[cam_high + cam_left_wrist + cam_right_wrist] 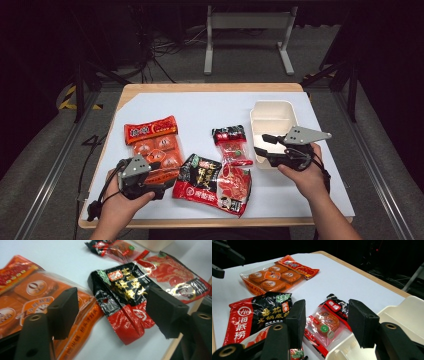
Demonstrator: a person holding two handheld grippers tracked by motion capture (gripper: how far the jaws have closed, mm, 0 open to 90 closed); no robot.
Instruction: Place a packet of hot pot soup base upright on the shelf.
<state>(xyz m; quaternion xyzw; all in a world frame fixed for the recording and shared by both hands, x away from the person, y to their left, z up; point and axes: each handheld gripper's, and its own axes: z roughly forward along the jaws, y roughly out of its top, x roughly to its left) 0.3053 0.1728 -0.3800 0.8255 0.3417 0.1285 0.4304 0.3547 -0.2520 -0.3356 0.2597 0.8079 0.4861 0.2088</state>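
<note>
Three food packets lie on the white table cover. An orange packet lies at the left, a large black-and-red packet at the front middle, and a small clear red packet behind it. A cream two-compartment box stands at the right. My left gripper is open, low over the orange packet's near corner, and points at the black-and-red packet. My right gripper is open at the box's near left edge and points at the small packet.
The table's wooden front edge runs just below the packets. The white cover is bare behind the packets. A metal frame stands on the floor beyond the table.
</note>
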